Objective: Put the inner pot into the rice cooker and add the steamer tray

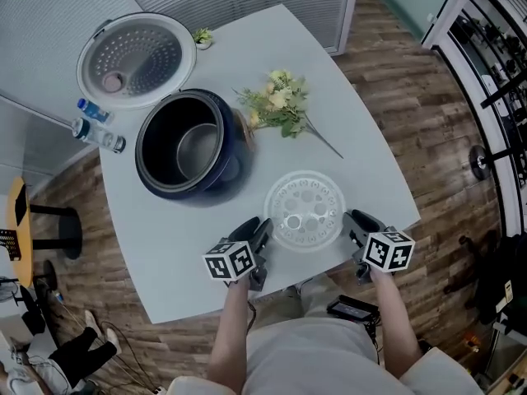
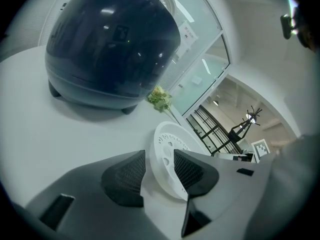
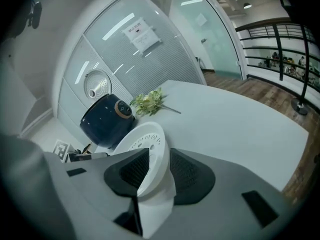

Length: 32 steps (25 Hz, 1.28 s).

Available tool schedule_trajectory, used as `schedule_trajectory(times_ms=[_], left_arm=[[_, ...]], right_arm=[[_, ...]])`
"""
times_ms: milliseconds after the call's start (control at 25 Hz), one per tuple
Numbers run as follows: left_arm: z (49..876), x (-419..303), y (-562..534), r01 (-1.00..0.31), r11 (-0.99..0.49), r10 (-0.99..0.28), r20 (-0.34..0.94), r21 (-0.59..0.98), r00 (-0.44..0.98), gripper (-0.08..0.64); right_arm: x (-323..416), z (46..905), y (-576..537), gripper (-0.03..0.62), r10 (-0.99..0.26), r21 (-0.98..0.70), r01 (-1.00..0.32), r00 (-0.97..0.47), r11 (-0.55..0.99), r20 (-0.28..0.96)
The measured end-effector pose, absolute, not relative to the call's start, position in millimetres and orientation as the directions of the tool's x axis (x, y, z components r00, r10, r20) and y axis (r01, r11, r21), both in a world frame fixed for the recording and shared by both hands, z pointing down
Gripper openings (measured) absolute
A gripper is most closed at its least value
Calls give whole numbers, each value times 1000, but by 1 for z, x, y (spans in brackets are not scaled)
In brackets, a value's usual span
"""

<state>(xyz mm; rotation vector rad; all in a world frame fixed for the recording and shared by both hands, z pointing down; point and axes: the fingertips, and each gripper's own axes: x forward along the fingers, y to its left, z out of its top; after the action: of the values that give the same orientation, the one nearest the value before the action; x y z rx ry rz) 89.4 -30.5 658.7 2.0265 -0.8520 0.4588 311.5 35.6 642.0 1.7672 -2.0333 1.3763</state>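
Observation:
The white perforated steamer tray (image 1: 305, 208) lies flat on the pale table, near its front edge. My left gripper (image 1: 262, 225) is at the tray's left rim and my right gripper (image 1: 356, 219) at its right rim. In the left gripper view the tray's rim (image 2: 167, 149) stands between the open jaws of the left gripper (image 2: 160, 169), with a gap at the left pad. In the right gripper view the rim (image 3: 147, 144) sits between the pads of the right gripper (image 3: 159, 171), very close to both. The dark blue rice cooker (image 1: 235, 151) stands behind, with the metal inner pot (image 1: 198, 151) inside it.
The cooker's lid (image 1: 136, 60) stands open at the back left. A bunch of flowers (image 1: 280, 105) lies right of the cooker. Two bottles (image 1: 97, 130) lie at the table's left edge, and a small plant (image 1: 202, 37) sits at the back. The table's front edge (image 1: 329, 266) is close under my grippers.

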Motion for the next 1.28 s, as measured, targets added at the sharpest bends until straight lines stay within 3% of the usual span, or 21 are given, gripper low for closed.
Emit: schedule_trajectory(times_ms=[440,560,1280], left_arm=[[670,95,-36,-718,-336,-403,596,610,695,176],[669,100,-34,-699,-320,-397,579,640,712,60],[655,99,-33,-672,-286,-409,547,683,730,40]], right_arm=[[299,655,22,138,-693,-579,-813,-384,-59,610],[297,659,24,72,-675,-592,-805,-411,-48,613],[300,638,21,49,-702,-696,-718,-495,-2,512]])
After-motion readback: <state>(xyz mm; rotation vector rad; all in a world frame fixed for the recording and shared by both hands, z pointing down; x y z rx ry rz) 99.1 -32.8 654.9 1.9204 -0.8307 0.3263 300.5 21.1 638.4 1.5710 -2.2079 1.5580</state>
